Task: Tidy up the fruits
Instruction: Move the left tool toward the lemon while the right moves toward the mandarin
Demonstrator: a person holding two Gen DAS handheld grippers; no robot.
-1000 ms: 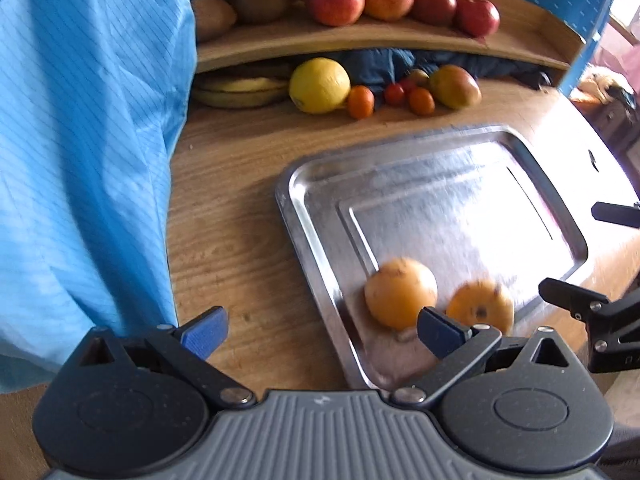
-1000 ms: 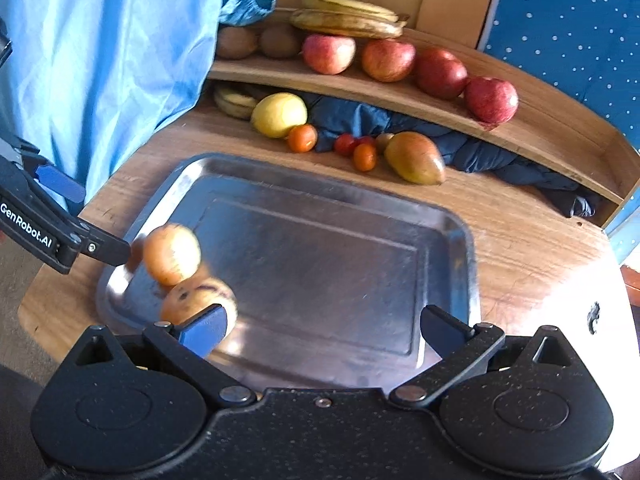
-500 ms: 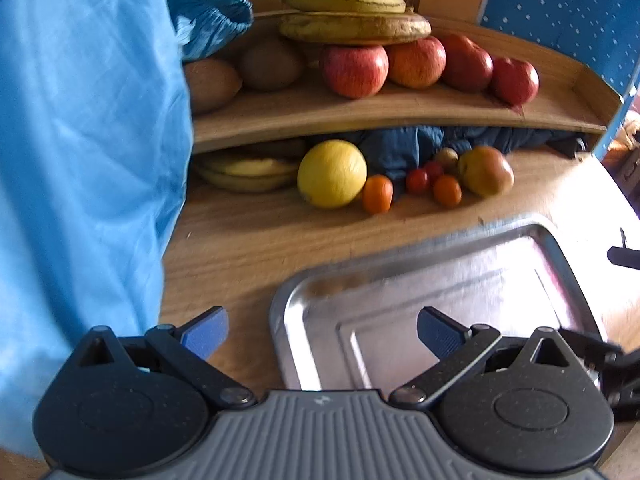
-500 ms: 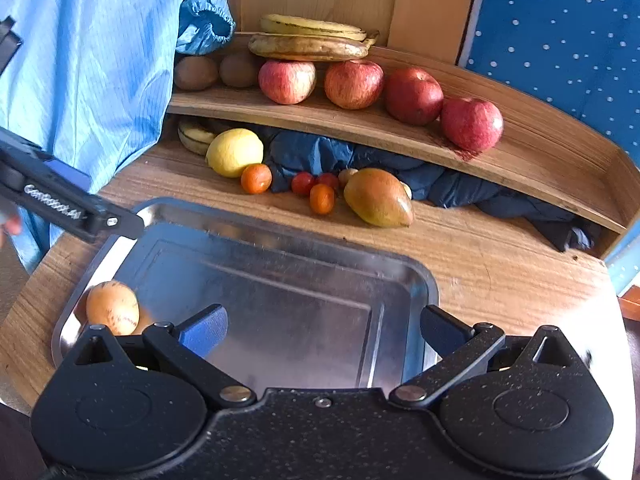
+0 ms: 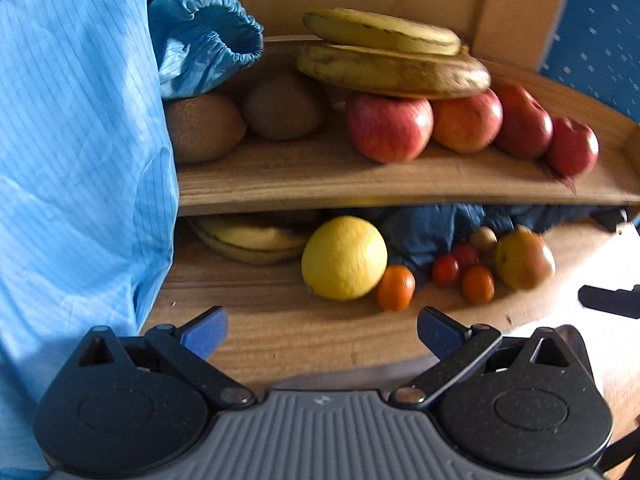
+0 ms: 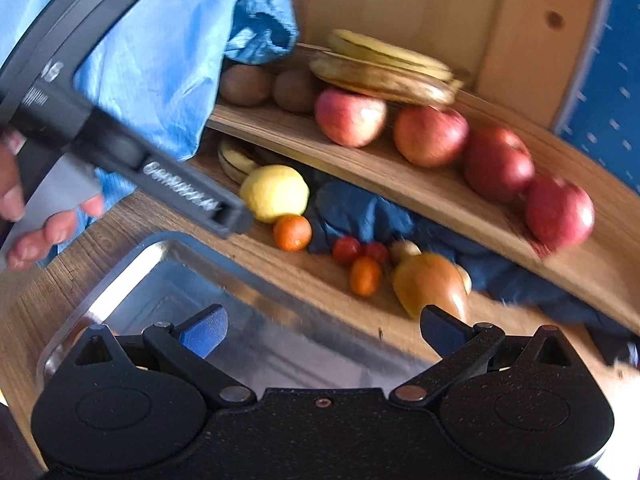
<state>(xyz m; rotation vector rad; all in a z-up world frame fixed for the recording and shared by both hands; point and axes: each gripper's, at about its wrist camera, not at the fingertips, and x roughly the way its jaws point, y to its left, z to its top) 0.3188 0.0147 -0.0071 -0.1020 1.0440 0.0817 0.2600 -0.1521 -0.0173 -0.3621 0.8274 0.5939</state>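
While both of your claws are spread wide and carrying nothing, the nearest loose fruit lies straight ahead of the left gripper: the yellow citrus sits on the wooden table just under the lip of the shelf, roughly centred between the left fingertips and a little beyond them. It is near-round, so no long axis dictates your wrist angle. A small orange fruit touches its right side, and the bananas tucked under the shelf lie just to its left, so one finger will probably have to slip between citrus and orange fruit. The right gripper hovers over the far edge of the metal tray and is better placed for the mango lying slantwise just beyond its right finger, with the cherry tomatoes beside it. Watch the overhanging shelf, loaded with apples and kiwis, and the blue garment hanging close on your left.
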